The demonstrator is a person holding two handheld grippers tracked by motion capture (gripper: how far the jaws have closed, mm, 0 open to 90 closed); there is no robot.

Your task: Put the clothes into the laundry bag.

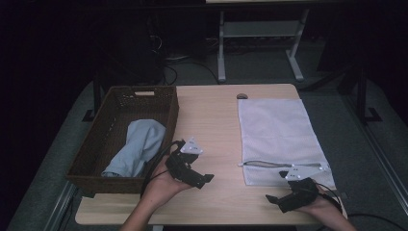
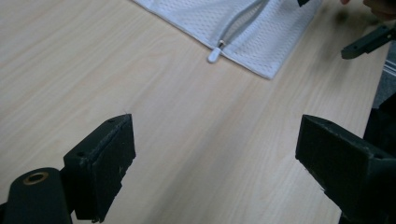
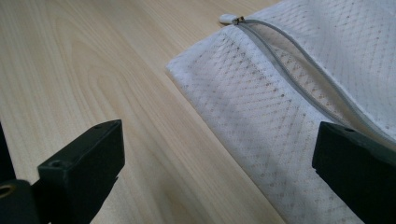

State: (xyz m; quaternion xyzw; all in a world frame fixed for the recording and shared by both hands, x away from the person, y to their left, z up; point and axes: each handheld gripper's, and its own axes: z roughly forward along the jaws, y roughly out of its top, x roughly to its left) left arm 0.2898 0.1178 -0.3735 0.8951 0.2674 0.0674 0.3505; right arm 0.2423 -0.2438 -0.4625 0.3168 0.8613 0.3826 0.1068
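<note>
A white mesh bag (image 1: 276, 134) lies flat on the right half of the wooden table (image 1: 211, 120), its grey zipper (image 1: 262, 164) running along the near end. My left gripper (image 1: 202, 168) is held above the table's middle, pointing right toward the bag, and its jaws stand open over bare wood (image 2: 219, 158). The zipper pull (image 2: 214, 55) lies ahead of it. My right gripper (image 1: 276, 186) hovers at the bag's near left corner, open (image 3: 219, 158), with the mesh bag (image 3: 289, 116) under its right jaw and the zipper pull (image 3: 229, 18) farther off.
A dark wicker basket (image 1: 96, 163) on the table's left holds a light blue cloth (image 1: 139, 144). A small dark object (image 1: 242, 96) sits at the table's far edge. Beyond the table stand white desk legs (image 1: 221, 48) on a dim floor.
</note>
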